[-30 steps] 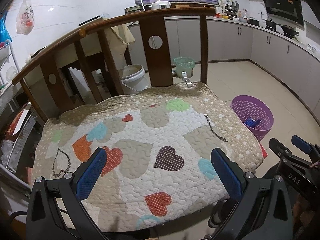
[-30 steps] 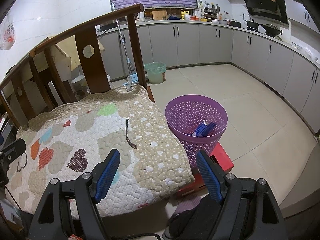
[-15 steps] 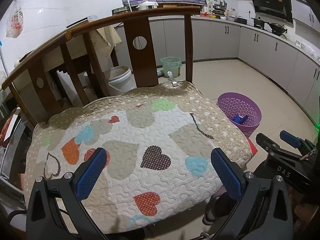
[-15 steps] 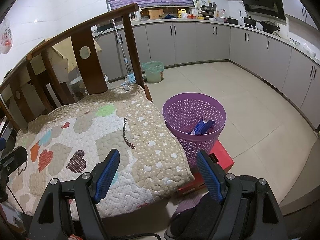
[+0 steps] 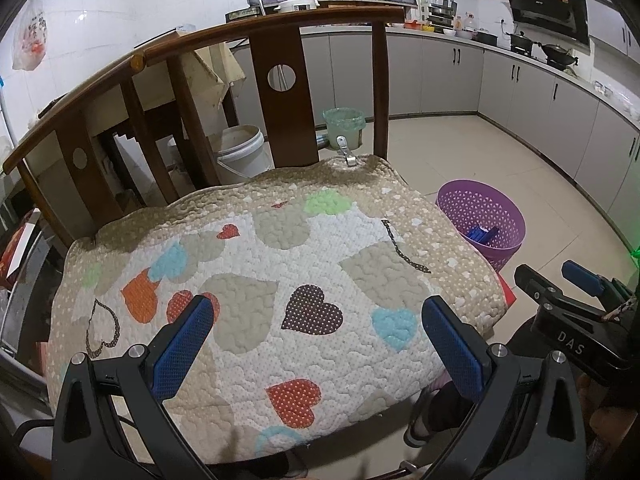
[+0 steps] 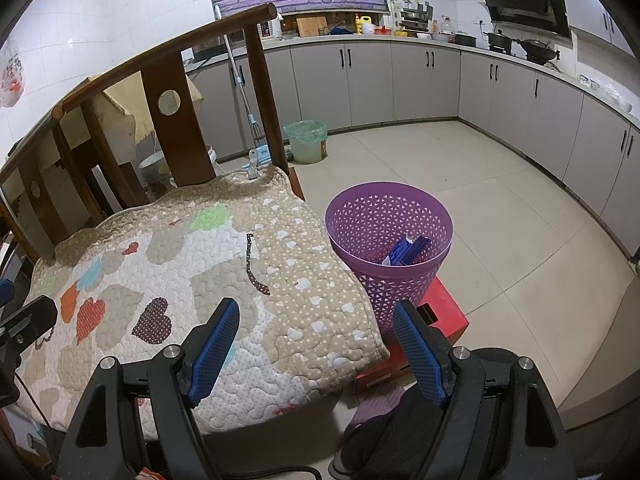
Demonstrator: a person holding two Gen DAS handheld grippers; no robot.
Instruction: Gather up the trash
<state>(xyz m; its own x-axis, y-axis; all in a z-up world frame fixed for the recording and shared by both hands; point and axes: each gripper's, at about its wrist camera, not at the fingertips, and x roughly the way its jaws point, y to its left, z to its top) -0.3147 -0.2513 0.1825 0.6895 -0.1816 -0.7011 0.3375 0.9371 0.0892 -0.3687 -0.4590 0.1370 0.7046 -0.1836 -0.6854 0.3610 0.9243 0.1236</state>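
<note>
Hovering over the near edge of a heart-patterned quilted cushion (image 5: 280, 280), left tool (image 5: 316, 320) standing wide open with nothing between its blue pads (image 5: 182, 338); hanging just to the right over the cushion's front corner (image 6: 280, 280), right tool (image 6: 316, 332) likewise gaping wide and empty, blue pads (image 6: 214, 346) well apart. Covering the seat of a dark wooden chair (image 5: 284, 92), the cushion showing only its printed hearts, with a metal clip (image 5: 346, 152) pinching its far edge beside the backrest. Standing on the tiled floor (image 6: 500, 208) just beside the chair's right side, a purple mesh wastebasket (image 6: 390, 248), and lying inside it, leaning against the wall, a blue and white wrapper (image 6: 406, 252); also showing from the left view, the same wastebasket (image 5: 480, 216) with the blue wrapper (image 5: 482, 234) within. Sitting under and touching the basket's near side, a red box (image 6: 440, 316). Showing at the right edge of the left view, the right tool's black frame (image 5: 576, 312). Standing farther back on the floor, a green-lined bin (image 6: 306, 140), a white bucket (image 5: 242, 154) behind the chair, and a mop (image 6: 246, 108) leaning near the grey cabinets (image 6: 420, 80)
</note>
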